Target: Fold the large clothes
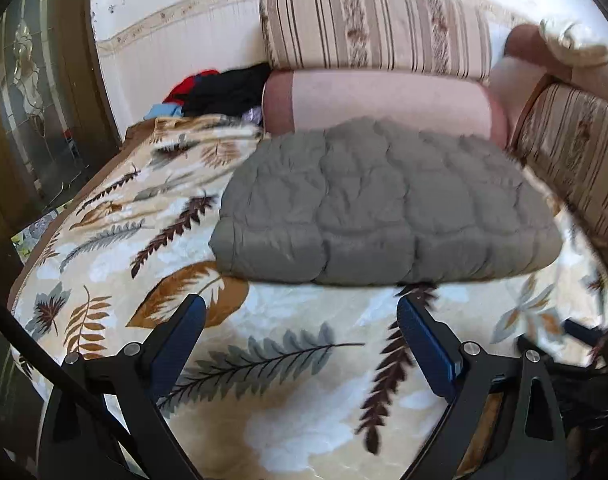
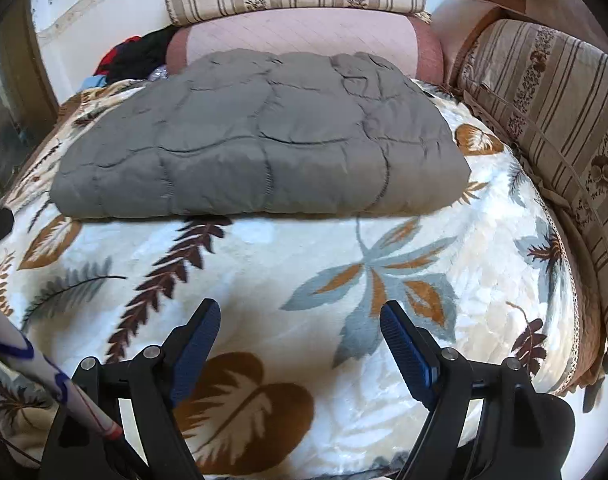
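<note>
A grey quilted garment (image 1: 383, 204) lies folded into a thick rectangle on a leaf-patterned blanket (image 1: 264, 360). It also shows in the right wrist view (image 2: 260, 140), on the same blanket (image 2: 304, 260). My left gripper (image 1: 302, 312) is open and empty, held above the blanket just short of the garment's near edge. My right gripper (image 2: 300, 316) is open and empty, a bit further back from that edge. Neither gripper touches the garment.
A striped bolster (image 1: 375, 24) rests on a pink cushion (image 1: 383, 100) behind the garment. A striped cushion (image 2: 543, 112) lines the right side. A pile of black, red and blue clothes (image 1: 220, 92) lies at the back left. A dark wooden door (image 1: 44, 100) stands at left.
</note>
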